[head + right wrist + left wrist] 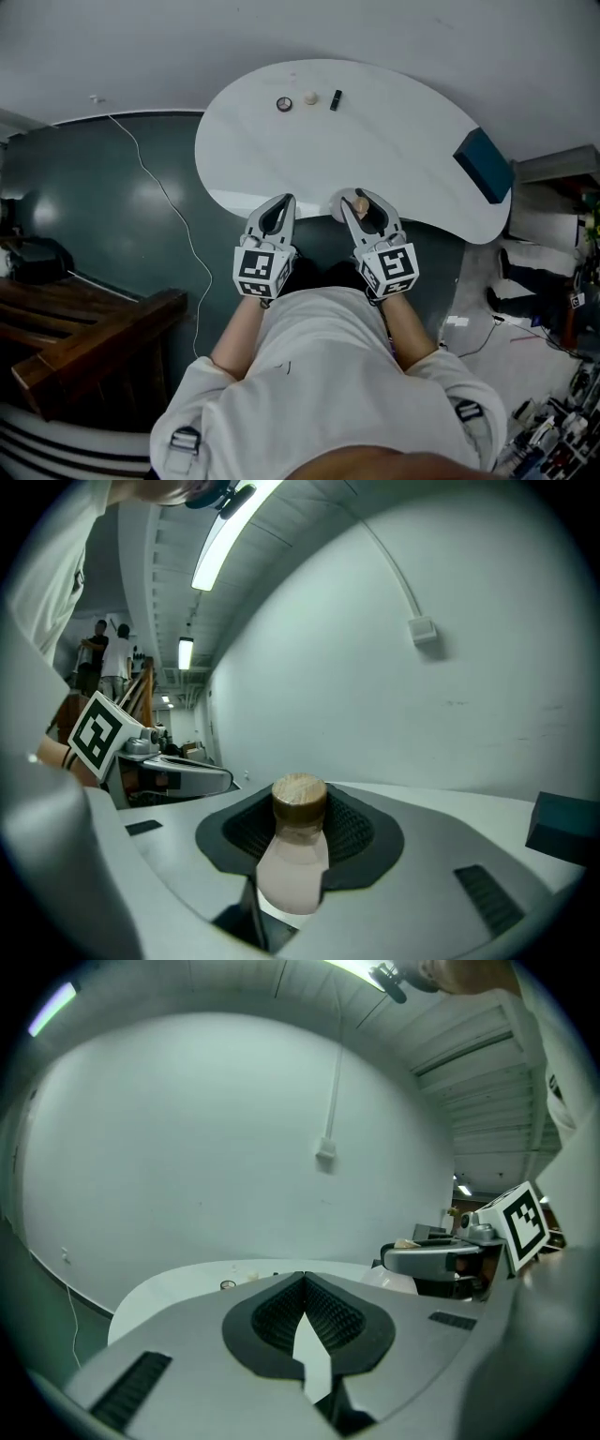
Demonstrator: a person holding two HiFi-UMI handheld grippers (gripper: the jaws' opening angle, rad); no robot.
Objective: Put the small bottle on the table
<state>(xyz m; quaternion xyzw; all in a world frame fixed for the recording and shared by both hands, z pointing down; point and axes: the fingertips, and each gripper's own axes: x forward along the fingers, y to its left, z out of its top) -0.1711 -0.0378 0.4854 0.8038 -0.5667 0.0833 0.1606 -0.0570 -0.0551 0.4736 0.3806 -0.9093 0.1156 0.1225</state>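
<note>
A person in a pale top stands at the bottom of the head view, forearms stretched forward, a gripper in each hand. The left gripper (284, 200) is clenched on nothing: its tips meet, and only a sliver of tabletop shows through below them. Just beside it, the right gripper (361, 197) grasps the small bottle (291, 874) (pale pinkish body, brown wooden-looking cap), cap pointing away from the person, both ribbed pads pressed to its sides.

Both grippers hover at the near edge of a white, kidney-shaped table (394, 150) — the bottle is in the air, not yet resting on it. Farther off, three small items (310, 98) sit in a row near the far edge, and a dark teal block (484, 165) lies at the right end.

The step in hand looks like the carry to the table. The next move probably calls for standing the bottle base-down on the bare middle — then parting the jaws.
</note>
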